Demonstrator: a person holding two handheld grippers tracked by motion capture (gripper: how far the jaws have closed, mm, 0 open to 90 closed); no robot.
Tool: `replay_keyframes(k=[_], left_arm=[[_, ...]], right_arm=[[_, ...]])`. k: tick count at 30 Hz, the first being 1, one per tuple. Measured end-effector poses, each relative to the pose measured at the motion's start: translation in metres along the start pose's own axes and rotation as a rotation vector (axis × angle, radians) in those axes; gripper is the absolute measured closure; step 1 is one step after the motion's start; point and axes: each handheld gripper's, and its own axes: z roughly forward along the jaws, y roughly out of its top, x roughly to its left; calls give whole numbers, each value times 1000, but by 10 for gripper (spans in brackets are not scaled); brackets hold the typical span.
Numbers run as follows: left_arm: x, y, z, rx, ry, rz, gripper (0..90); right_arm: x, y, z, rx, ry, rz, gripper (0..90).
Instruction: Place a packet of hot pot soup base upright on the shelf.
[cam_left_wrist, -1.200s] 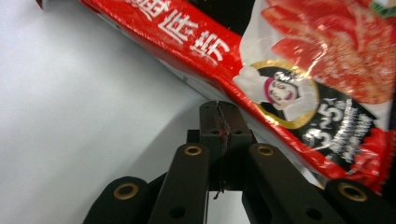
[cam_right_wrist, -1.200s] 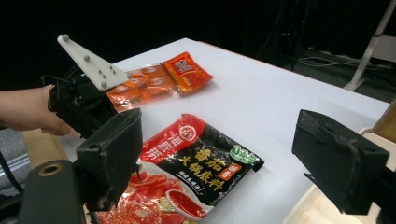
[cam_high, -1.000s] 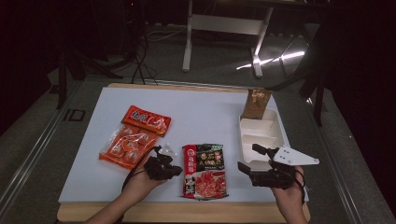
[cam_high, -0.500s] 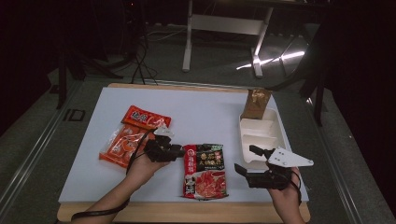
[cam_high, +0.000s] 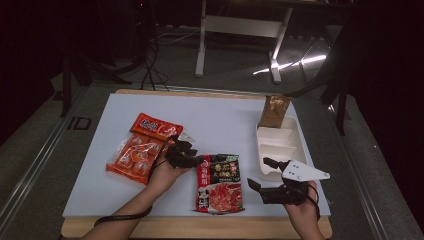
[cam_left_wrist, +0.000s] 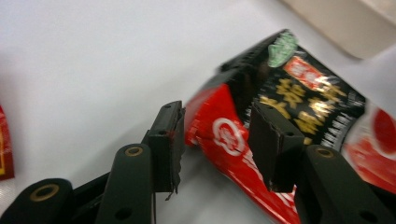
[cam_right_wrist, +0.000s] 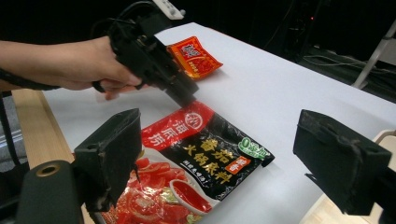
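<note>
A red and black sauce packet (cam_high: 220, 182) lies flat near the table's front edge. My left gripper (cam_high: 196, 160) points right at the packet's top left corner. In the left gripper view that corner (cam_left_wrist: 219, 130) sits between the jaws of the left gripper (cam_left_wrist: 217, 137). The jaws have just been opening and the pads stand apart from the packet. My right gripper (cam_high: 257, 172) rests just right of the packet, jaws wide open and empty. In the right gripper view the packet (cam_right_wrist: 196, 158) lies beyond the right gripper (cam_right_wrist: 215, 140), and the left gripper (cam_right_wrist: 184, 95) touches down at its far corner.
Two orange snack packets (cam_high: 156, 126) (cam_high: 132, 157) lie to the left of my left hand. A white divided tray (cam_high: 280, 145) stands at the right, a brown packet (cam_high: 275, 111) leaning at its far end. The table's wooden front edge (cam_high: 200, 227) runs below.
My left hand has moved right and away from the front edge, reaching the packet's top left corner, and its jaws have spread. The right gripper has stayed put.
</note>
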Motion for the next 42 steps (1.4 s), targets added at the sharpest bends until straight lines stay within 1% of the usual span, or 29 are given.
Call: replay_keyframes(k=[2,4,6,7,8,9,11,13,14,15,16,18,19,20,25,26,27,28,29,30,31,32,33,34,36,37,40,41,42], left_arm=[[5,0,7,5,11,-26,529],[9,-1,12,21,-13,-54,528],[11,-2,17,42,-7,-58,529],[11,-2,17,42,-7,-58,529],[11,-3,22,59,-31,-72,529],[11,-3,22,59,-31,-72,531],[10,-5,29,93,-82,-84,553],[7,-6,31,100,-74,-70,565],[7,-5,31,107,-84,-74,585],[7,-5,31,107,-84,-74,653],[6,-5,32,113,-97,-98,671],[5,-5,33,116,-92,-108,763],[5,-5,33,116,-92,-108,780],[5,-5,33,107,-100,-121,802],[0,-2,29,89,-100,-104,848],[-2,1,25,69,-107,-107,853],[-2,1,25,69,-107,-107,856],[-6,5,20,44,-110,-93,857],[-8,7,17,33,-113,-88,857],[-10,9,14,20,-118,-82,858],[-13,12,10,15,-119,-66,860],[-15,14,7,3,-125,-62,860],[-15,14,7,3,-125,-62,860],[-21,18,0,-14,-132,-45,861],[-24,20,-3,-24,-133,-38,863],[-26,21,-6,-33,-139,-32,863],[-34,24,-16,-59,-161,-17,865],[-36,25,-18,-64,-165,-10,865],[-38,25,-21,-76,-175,-14,865]], right_arm=[[0,0,1,3,6,-2,152],[0,-1,1,7,7,-1,152],[0,-2,2,10,11,2,152],[0,-2,3,13,10,-1,152],[0,-2,3,15,12,-1,152],[0,-2,3,15,12,-1,152],[0,-2,4,17,16,0,152],[0,-3,4,20,16,-1,152],[0,-3,5,23,16,-2,152],[0,-3,5,23,17,-2,152],[0,-3,5,23,19,0,152],[0,-3,6,27,17,-5,152],[0,-3,7,28,19,-5,152],[0,-3,7,30,20,-4,152],[0,-3,7,28,13,-5,154],[-1,-3,5,32,12,4,186],[-1,-3,5,34,16,11,186],[-1,-3,4,31,6,13,185],[-1,-2,3,28,-10,7,177],[-1,-2,2,31,-13,6,161],[-1,-1,2,30,-17,7,156],[-2,-1,1,22,-31,-5,150],[-1,0,-1,12,-46,-22,143],[-2,1,-2,1,-51,-34,139],[-2,1,-3,1,-57,-35,136],[-3,3,-5,-11,-75,-46,134],[-6,6,-10,-22,-76,-25,132],[-6,6,-11,-16,-73,-16,131],[-7,7,-12,-11,-67,-9,128]])
